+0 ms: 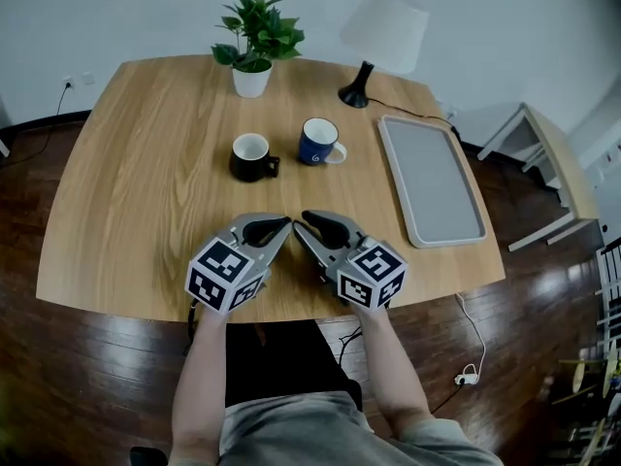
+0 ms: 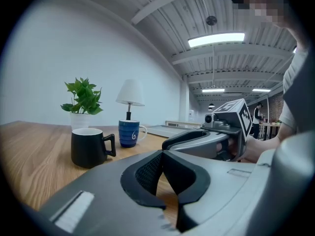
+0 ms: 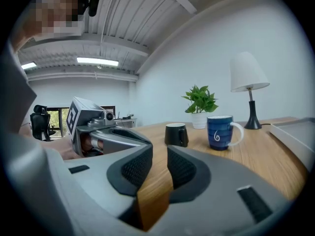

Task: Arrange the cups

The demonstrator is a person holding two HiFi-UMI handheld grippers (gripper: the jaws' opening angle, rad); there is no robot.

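Observation:
A black cup (image 1: 251, 156) (image 2: 88, 148) (image 3: 175, 134) and a blue cup (image 1: 319, 141) (image 2: 129, 133) (image 3: 221, 132) with a white handle stand upright side by side in the middle of the wooden table (image 1: 136, 192). Both grippers rest low near the table's front edge, well short of the cups, with their tips angled toward each other. My left gripper (image 1: 284, 223) (image 2: 162, 154) is shut with nothing in it. My right gripper (image 1: 309, 216) (image 3: 159, 154) is all but closed and also holds nothing.
A long grey tray (image 1: 432, 178) lies at the table's right side. A potted plant (image 1: 254, 51) and a white-shaded lamp (image 1: 378, 42) stand at the back edge, behind the cups. A white side table (image 1: 553, 163) stands off to the right.

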